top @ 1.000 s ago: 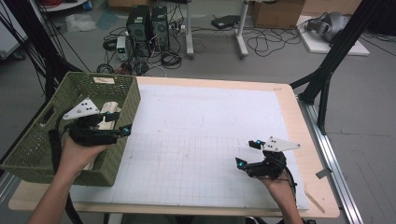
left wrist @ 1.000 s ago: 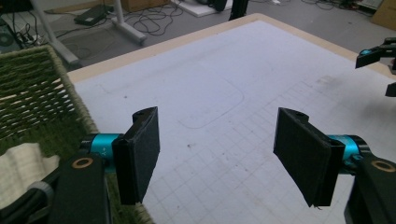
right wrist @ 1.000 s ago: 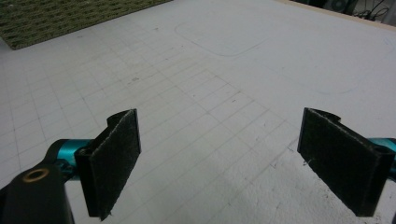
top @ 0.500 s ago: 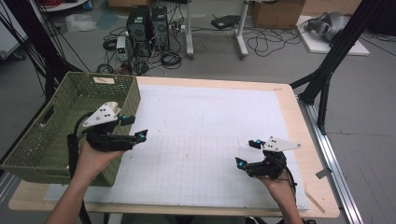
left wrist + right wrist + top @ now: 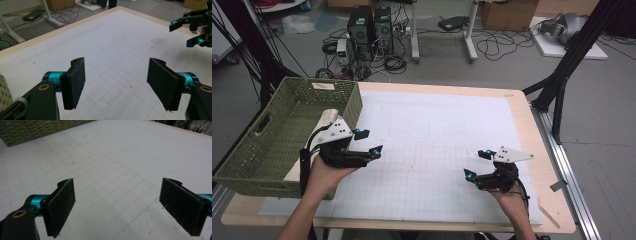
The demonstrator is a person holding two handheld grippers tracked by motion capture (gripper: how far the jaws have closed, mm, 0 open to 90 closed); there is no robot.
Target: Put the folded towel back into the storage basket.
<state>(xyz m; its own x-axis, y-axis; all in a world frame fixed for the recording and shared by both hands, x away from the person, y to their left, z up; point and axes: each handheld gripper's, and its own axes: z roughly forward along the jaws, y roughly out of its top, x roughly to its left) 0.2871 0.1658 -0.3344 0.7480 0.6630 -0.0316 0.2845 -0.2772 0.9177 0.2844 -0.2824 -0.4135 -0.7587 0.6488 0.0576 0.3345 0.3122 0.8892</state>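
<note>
My left gripper (image 5: 368, 142) hovers just right of the green woven basket (image 5: 272, 140), over the left edge of the white gridded mat (image 5: 437, 125). Its jaws stand open with nothing between them, as the left gripper view (image 5: 116, 82) confirms. A pale cloth-like item (image 5: 327, 120) lies inside the basket behind that gripper. My right gripper (image 5: 475, 164) rests low over the mat near the front right, open and empty (image 5: 125, 207). It also appears far off in the left gripper view (image 5: 191, 32).
The mat covers a wooden table (image 5: 537, 130) whose bare edge runs along the right and back. A corner of the basket (image 5: 32, 130) lies far off in the right gripper view. Cables, computer towers (image 5: 369, 25) and black stand legs (image 5: 562, 75) sit on the floor beyond.
My left gripper has moved right and slightly down, from above the basket to over the mat beside it, still open and empty. The right gripper has stayed put.
</note>
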